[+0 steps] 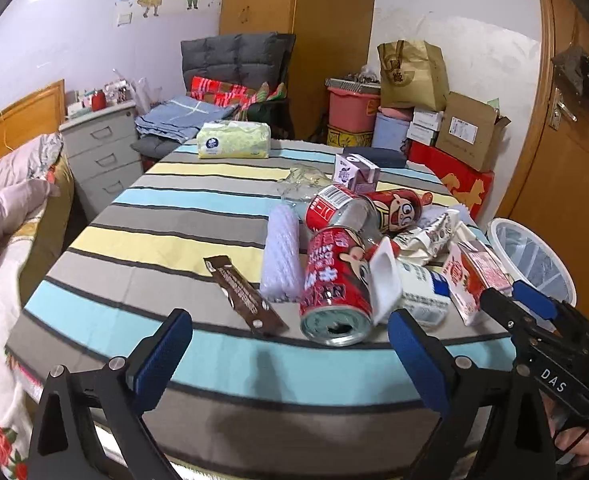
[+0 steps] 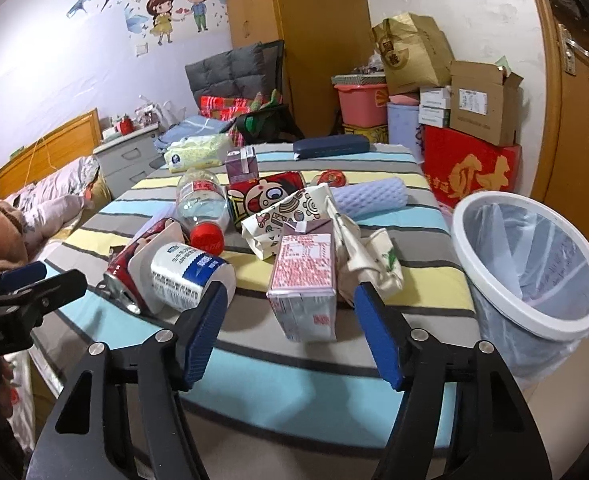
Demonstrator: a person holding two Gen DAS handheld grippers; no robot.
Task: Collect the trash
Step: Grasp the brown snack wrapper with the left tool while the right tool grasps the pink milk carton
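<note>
The right gripper (image 2: 290, 336) stands wide open with nothing in its grip; the pink milk carton (image 2: 304, 284) lies on its side just ahead, between the lines of the two fingers but untouched. To its left lies a white yogurt cup (image 2: 184, 276) against a red can (image 2: 134, 264), with a clear bottle (image 2: 202, 204) beyond. To the right, off the table's (image 2: 254, 364) edge, stands the white-rimmed bin (image 2: 530, 264). The left gripper (image 1: 290, 348) is likewise spread open and empty, the near red can (image 1: 332, 288) just ahead of it, a brown wrapper (image 1: 246, 296) ahead to the left. Farther off lie a crumpled paper bag (image 2: 294, 208), a purple carton (image 2: 242, 164) and a tissue pack (image 1: 234, 140)
</note>
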